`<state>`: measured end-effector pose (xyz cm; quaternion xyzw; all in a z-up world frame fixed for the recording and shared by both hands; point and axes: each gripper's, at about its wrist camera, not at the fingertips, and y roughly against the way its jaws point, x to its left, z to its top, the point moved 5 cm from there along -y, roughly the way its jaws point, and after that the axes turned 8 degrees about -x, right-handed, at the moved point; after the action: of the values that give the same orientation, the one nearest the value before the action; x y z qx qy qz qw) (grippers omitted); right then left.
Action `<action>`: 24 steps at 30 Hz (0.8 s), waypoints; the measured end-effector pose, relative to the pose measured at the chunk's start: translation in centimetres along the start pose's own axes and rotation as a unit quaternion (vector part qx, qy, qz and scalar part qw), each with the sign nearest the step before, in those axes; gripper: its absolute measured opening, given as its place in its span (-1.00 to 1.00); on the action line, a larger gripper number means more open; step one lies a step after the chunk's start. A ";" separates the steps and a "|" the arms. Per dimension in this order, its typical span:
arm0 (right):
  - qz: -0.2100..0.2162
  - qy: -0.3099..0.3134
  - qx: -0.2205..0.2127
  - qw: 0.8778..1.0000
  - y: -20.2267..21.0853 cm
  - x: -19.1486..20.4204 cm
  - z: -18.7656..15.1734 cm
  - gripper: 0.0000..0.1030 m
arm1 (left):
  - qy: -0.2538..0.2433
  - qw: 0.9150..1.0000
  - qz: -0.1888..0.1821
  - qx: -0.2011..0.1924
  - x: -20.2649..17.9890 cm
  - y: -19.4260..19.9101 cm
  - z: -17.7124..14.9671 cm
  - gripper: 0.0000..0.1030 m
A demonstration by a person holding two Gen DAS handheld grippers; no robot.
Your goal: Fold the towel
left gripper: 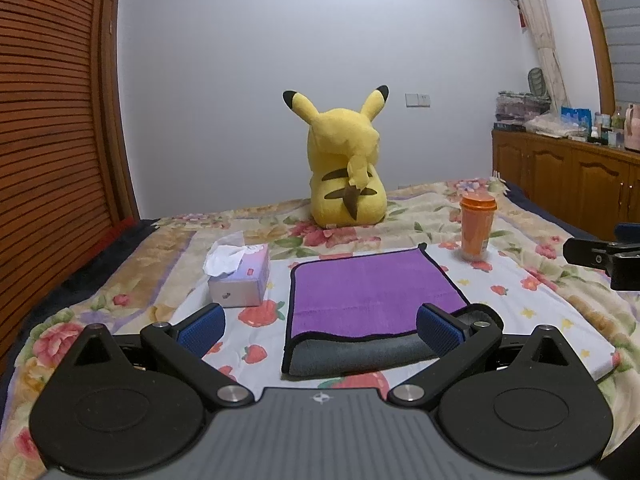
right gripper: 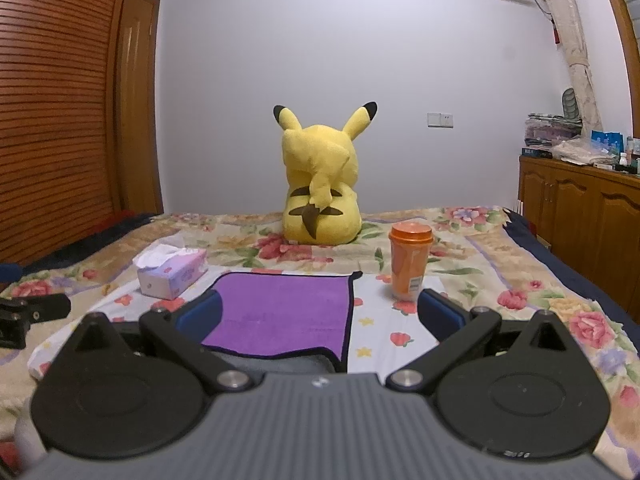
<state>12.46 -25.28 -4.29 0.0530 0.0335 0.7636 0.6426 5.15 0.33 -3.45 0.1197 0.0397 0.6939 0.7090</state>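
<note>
A purple towel with black trim lies on the floral bedspread, its purple layer folded over a grey layer that shows along the near edge. It also shows in the right wrist view. My left gripper is open and empty, hovering just in front of the towel's near edge. My right gripper is open and empty, over the towel's near right corner. Part of the right gripper shows at the right edge of the left wrist view.
A tissue box sits left of the towel, an orange lidded cup to its right, and a yellow Pikachu plush behind it. A wooden wardrobe stands at left and a wooden cabinet with clutter at right.
</note>
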 end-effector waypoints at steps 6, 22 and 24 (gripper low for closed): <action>-0.001 0.010 0.015 1.000 -0.9 0.2 -0.5 1.00 | -0.004 1.000 -0.010 0.026 -0.5 -0.9 -0.3 1.00; 0.007 0.040 0.032 0.999 -2.6 1.4 -1.1 1.00 | -0.002 0.997 -0.025 0.067 -0.9 -3.4 -1.3 1.00; 0.008 0.040 0.034 0.999 -2.9 1.4 -1.1 1.00 | -0.001 0.997 -0.026 0.069 -0.8 -3.7 -1.3 1.00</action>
<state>14.90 -23.36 -5.72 0.0446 0.0853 0.7684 0.6327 8.50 -0.39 -5.60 0.1680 0.0903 0.6705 0.7170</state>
